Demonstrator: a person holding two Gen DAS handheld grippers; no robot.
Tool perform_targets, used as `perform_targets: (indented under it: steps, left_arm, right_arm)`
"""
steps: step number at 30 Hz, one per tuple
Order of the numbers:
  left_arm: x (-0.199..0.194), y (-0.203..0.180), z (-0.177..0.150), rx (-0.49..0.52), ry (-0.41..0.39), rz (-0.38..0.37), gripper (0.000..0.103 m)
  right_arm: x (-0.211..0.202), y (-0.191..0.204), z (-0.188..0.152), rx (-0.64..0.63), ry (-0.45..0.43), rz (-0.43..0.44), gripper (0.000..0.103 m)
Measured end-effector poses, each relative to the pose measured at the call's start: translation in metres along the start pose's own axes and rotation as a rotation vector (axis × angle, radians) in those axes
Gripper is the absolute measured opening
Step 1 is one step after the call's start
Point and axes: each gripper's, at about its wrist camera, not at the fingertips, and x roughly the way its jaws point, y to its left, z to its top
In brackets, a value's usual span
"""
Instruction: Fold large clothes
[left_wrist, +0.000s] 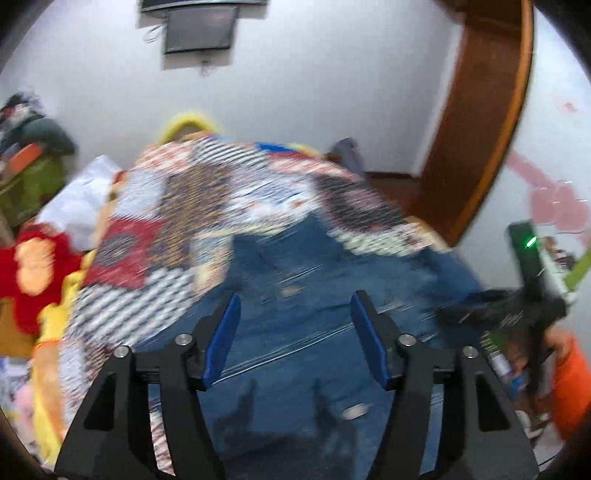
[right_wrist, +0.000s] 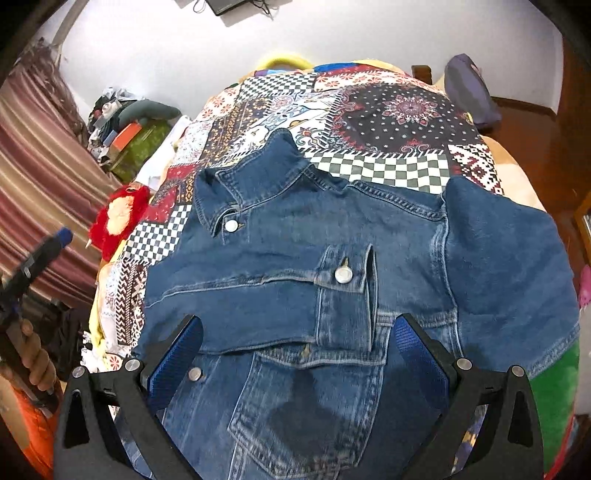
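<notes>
Over the denim jacket (right_wrist: 332, 240), both tongs (right_wrist: 295, 354) (blue-padded) gape.

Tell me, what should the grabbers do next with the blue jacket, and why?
Probably the right gripper should reach for the other sleeve and fold it across. One sleeve already lies over the denim jacket's front, that one is spread out on the patchwork bedspread, and both grippers are open.
</notes>
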Motion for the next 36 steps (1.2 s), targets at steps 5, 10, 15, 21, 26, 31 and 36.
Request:
perform_targets:
  steps: [5,10,15,21,26,31,36]
  left_arm:
    - [0.013,0.072,-0.046,-0.152,0.099,0.108,0.072]
    - [0.033,0.137,-0.106,-0.327,0.228,0.180,0.072]
    - [0.043,0.165,-0.156,-0.434,0.315,0.179,0.072]
    - [0.054,0.167,-0.165,-0.474,0.335,0.147,0.072]
    - [0.063,0.156,-0.155,-0.483,0.329,0.109,0.072]
    - [0.062,0.134,-0.146,-0.429,0.321,0.085,0.072]
    - [0.069,0.117,-0.142,-0.391,0.332,0.069,0.072]
  right_arm:
    - [0.037,-0.015,0.011,0.047,0.079,-0.023,0.103]
    - [0.082,-0.035,0.016,0.111,0.177,-0.051,0.094]
    - [0.112,-0.030,0.016,0.065,0.200,-0.072,0.083]
    - [0.111,-0.005,0.014,-0.068,0.132,-0.147,0.032]
    - [0.079,0.004,0.021,-0.076,0.026,-0.140,0.026]
    - [0.038,0.024,0.025,-0.171,-0.081,-0.192,0.026]
    - [0.022,0.025,0.018,-0.227,-0.116,-0.261,0.026]
